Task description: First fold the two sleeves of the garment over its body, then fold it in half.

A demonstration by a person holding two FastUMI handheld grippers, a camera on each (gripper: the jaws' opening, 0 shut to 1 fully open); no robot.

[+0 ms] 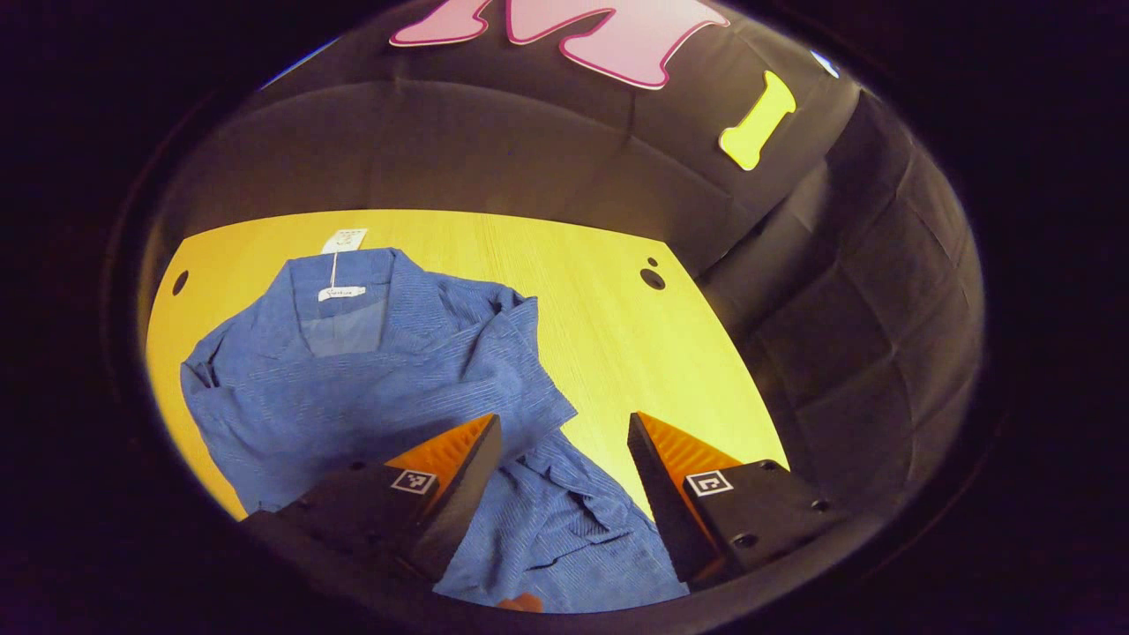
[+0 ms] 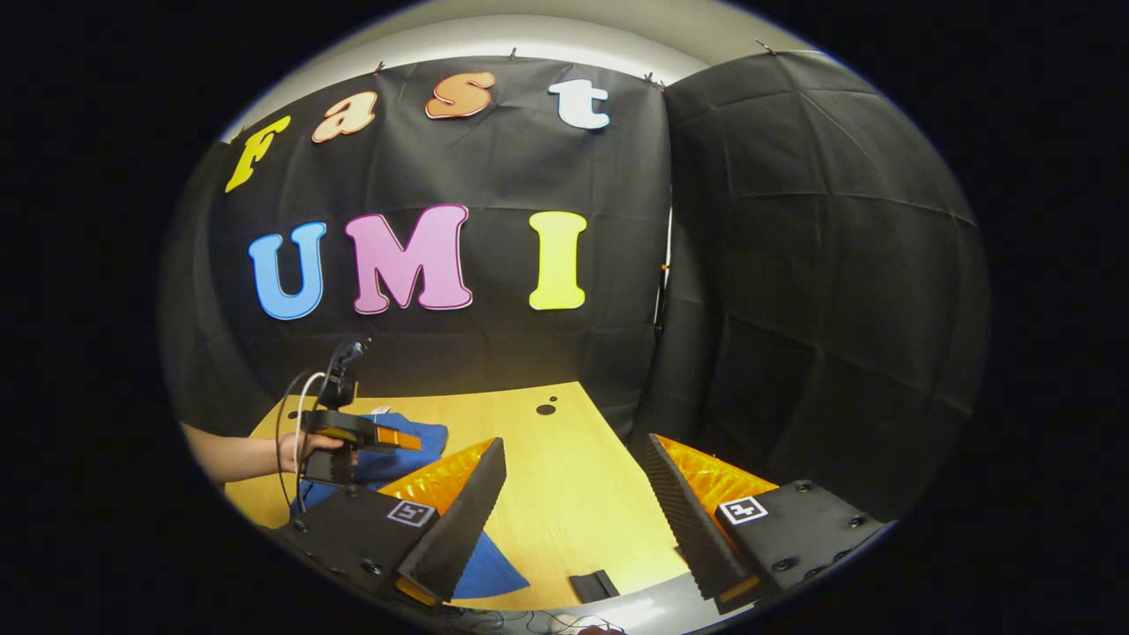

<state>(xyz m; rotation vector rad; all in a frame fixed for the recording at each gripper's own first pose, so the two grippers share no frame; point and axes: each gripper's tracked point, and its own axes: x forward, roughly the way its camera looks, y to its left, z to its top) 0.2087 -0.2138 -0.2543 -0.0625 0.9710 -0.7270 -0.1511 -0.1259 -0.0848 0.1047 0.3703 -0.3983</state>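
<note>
Blue pin-striped short-sleeved shirt lies rumpled on the yellow wood-grain table, collar toward the black cloth wall, a white label inside the neck and a white paper tag lying on the table just past the collar. One sleeve sits bunched near the table's far-left side; the fabric on the other side is creased and heaped toward the near edge.

Left gripper hangs above the shirt's near part, jaws wide apart, nothing between them; blue cloth and bare table show through the gap. Whether a fingertip touches the cloth, cannot tell.

Right gripper is over the table's near edge, jaws spread wide, bare wood between them. A corner of blue cloth shows beneath its left finger. In the right gripper view the other gripper sits farther off above the shirt, held by a hand, with a cable looping up from it. A small dark flat block lies at the table's near edge.
</note>
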